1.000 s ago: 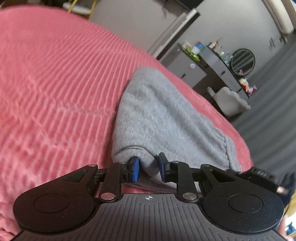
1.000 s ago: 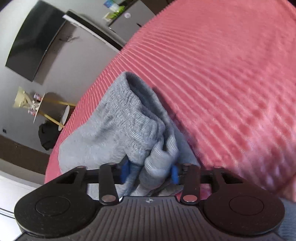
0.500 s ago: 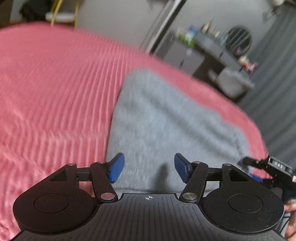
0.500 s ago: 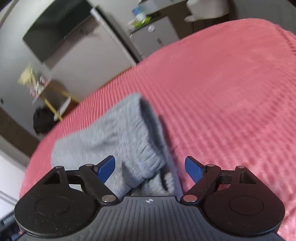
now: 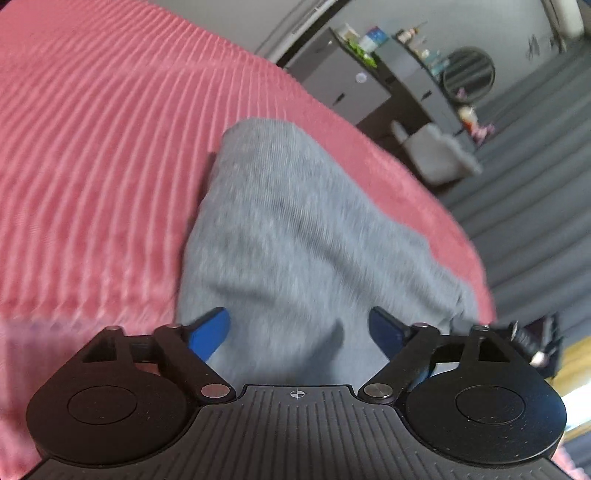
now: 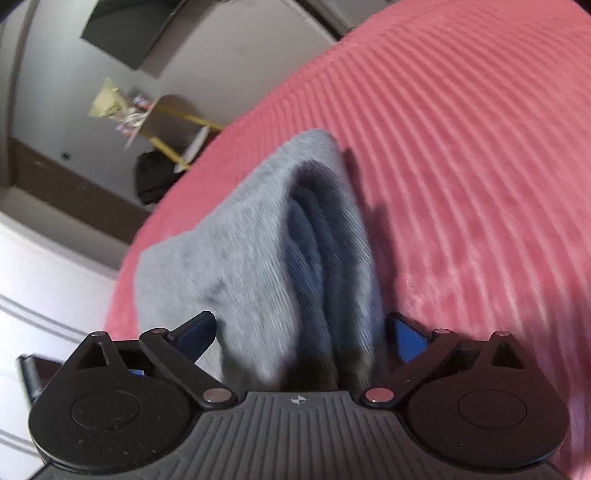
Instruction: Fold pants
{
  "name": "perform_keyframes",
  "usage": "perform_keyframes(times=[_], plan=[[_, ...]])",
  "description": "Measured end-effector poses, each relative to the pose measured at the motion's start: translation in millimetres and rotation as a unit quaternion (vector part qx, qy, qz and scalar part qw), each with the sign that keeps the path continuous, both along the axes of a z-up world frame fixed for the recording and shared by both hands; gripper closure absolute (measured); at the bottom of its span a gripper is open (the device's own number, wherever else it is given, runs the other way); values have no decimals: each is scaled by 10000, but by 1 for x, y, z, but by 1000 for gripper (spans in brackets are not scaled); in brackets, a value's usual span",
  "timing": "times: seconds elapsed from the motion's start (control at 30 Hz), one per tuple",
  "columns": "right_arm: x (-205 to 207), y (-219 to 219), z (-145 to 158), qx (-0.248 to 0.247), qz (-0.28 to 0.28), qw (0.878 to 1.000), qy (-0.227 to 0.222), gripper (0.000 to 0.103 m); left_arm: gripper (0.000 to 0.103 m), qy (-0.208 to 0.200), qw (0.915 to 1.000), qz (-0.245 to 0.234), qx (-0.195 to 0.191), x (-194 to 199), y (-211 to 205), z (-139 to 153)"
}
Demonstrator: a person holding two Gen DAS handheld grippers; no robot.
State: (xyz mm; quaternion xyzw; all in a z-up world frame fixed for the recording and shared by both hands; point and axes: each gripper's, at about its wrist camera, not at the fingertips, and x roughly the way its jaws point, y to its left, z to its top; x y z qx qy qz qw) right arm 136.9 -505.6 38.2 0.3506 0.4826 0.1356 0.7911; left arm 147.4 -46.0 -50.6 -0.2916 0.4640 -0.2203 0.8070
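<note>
One pair of grey knitted pants is lying folded into a compact bundle on the pink ribbed bedspread, near its edge. In the left wrist view the bundle is showing one smooth top face that narrows toward a rounded far corner. In the right wrist view the same pants are showing their open side, where several stacked layers are lying one over another with dark creases between them; the exact number of layers is too blurred to count.

Two grippers are in play, one per hand. The left gripper is sitting at the near edge of the bundle with its two blue-padded fingers spread wide apart, gripping nothing; grey fabric is filling the gap between them, and whether the pads are touching it is unclear. The right gripper is likewise standing with its two fingers parted, straddling the layered end of the pants without clamping them.

Beyond the bed, the left wrist view is showing one grey cabinet, one round mirror and one white cushioned seat. The right wrist view is showing one dark wall-mounted screen, one small round table with yellow legs and one black bag on the floor.
</note>
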Motion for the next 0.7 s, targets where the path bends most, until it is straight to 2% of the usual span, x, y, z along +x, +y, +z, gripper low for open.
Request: perform_keyframes(times=[0.13, 0.23, 0.37, 0.43, 0.53, 0.63, 0.7], plan=[[15, -1, -10, 370, 130, 9992, 53, 7, 6, 190, 9976, 70, -668, 23, 9, -16], [20, -2, -12, 430, 253, 9987, 78, 11, 8, 314, 9953, 77, -916, 29, 24, -13], [17, -3, -11, 461, 298, 9985, 40, 11, 11, 3, 9981, 311, -538, 23, 48, 0], [15, -5, -11, 440, 299, 9986, 13, 10, 11, 75, 9982, 320, -497, 27, 53, -6], [16, -10, -16, 551, 279, 9981, -11, 7, 11, 434, 9962, -74, -751, 36, 46, -30], [19, -10, -18, 604, 299, 9977, -35, 5, 8, 306, 9952, -415, -827, 37, 30, -33], [19, -9, -17, 609, 322, 9976, -41, 5, 9, 265, 9913, -626, -1125, 38, 21, -31]])
